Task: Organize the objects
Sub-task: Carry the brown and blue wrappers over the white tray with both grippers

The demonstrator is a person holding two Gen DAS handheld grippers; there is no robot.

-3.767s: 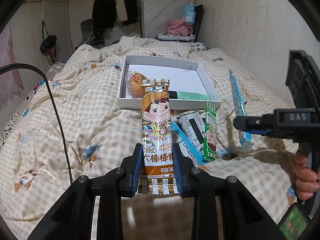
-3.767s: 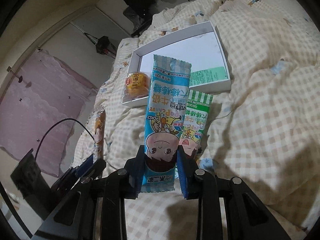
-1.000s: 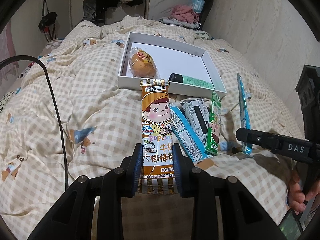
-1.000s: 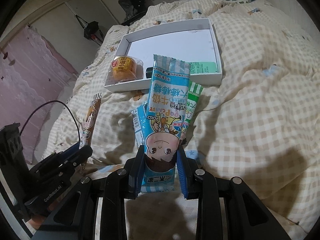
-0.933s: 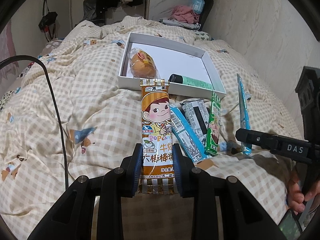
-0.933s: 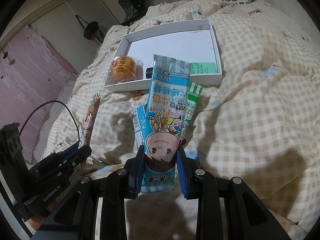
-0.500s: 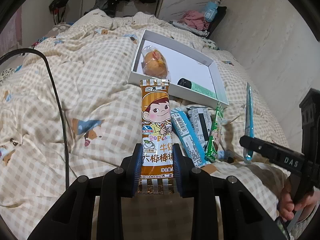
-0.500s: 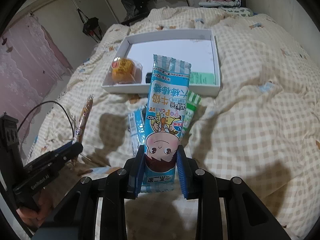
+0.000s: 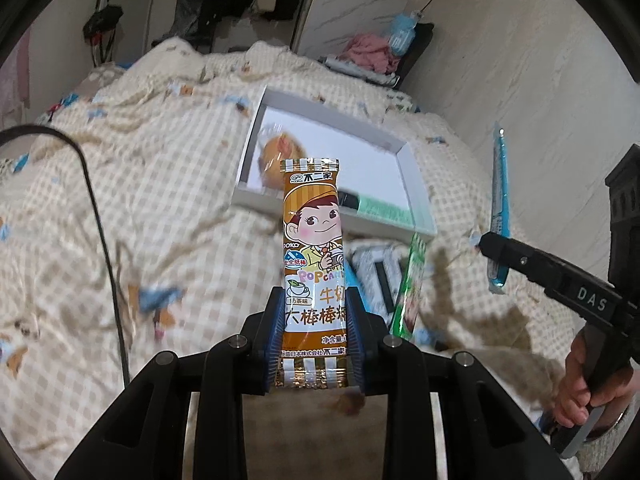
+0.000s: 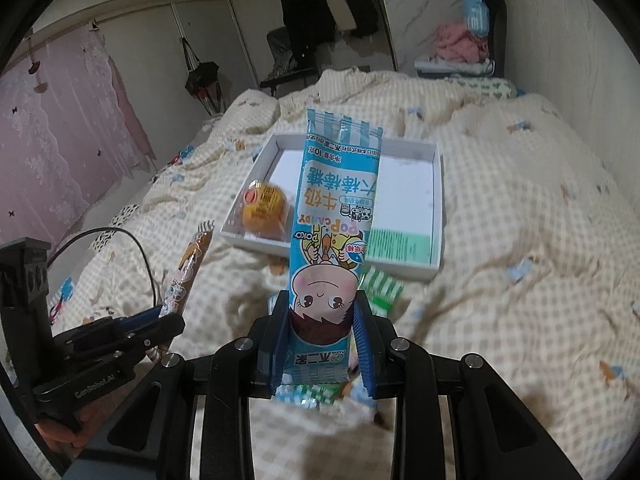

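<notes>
Both grippers are carrying candy packs toward the box

The left gripper (image 9: 314,338) is clamping a brown pack (image 9: 312,248), the right gripper (image 10: 322,344) a blue pack (image 10: 334,220), both aloft short of the white box (image 10: 436,208), which is holding a yellow snack (image 10: 265,204) and a green tube (image 10: 398,246); next, I judge, each needs lowering into bare box floor and releasing; more packs (image 9: 410,284) are lying on the checked quilt (image 9: 160,208), in a bedroom with hanging clothes

The box (image 10: 437,216) lies on the quilt (image 10: 520,280); a bun (image 10: 264,204) sits inside, left; loose packets (image 9: 412,284) lie before it.
</notes>
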